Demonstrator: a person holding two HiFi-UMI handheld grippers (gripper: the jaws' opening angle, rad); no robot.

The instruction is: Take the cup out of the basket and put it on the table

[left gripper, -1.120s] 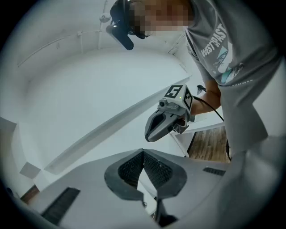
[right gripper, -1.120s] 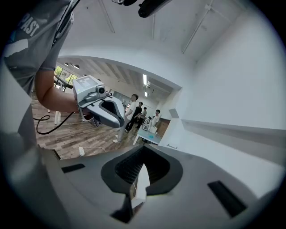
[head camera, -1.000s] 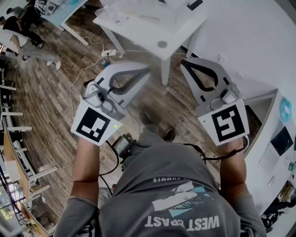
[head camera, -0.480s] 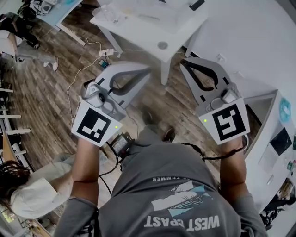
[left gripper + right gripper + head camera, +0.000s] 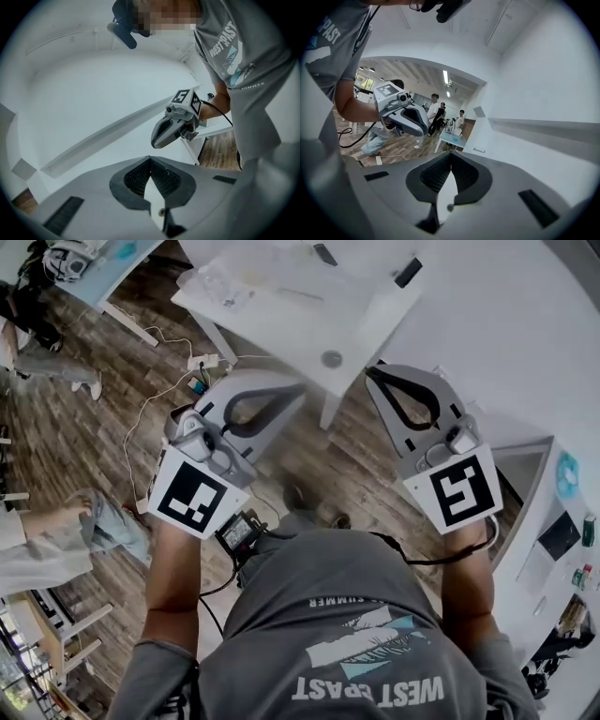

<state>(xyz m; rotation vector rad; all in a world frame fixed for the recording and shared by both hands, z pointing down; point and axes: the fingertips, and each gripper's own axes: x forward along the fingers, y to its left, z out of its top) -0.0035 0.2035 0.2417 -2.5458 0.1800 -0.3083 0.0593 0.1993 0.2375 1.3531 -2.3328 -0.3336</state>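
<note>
Head view: left tongs (image 5: 298, 390) and right tongs (image 5: 375, 371) held out level side by side and well apart, both smooth grey plastic shells with a black-lined teardrop loop. Each carries a white cube with black square markers (image 5: 199, 495). Below them is dark wood plank floor (image 5: 84, 427) with a white cable (image 5: 159, 390) trailing on it, and ahead a white square-legged worktop (image 5: 281, 296) with a matte top. Plain white wall panel (image 5: 506, 324) on the right. Cup and basket can't be made out in any view. Left gripper view: left tongs (image 5: 150, 159) together, tips meeting, nothing between the black ribbed pads (image 5: 138, 176). The right tongs (image 5: 157, 140) are across from them against smooth white wall. Right gripper view: right tongs (image 5: 451, 154) together too, nothing between the ribbed pads (image 5: 436, 173). The left tongs (image 5: 423, 131) show at left; open room beyond with people standing (image 5: 436, 112), ceiling strip lights (image 5: 446, 76).
</note>
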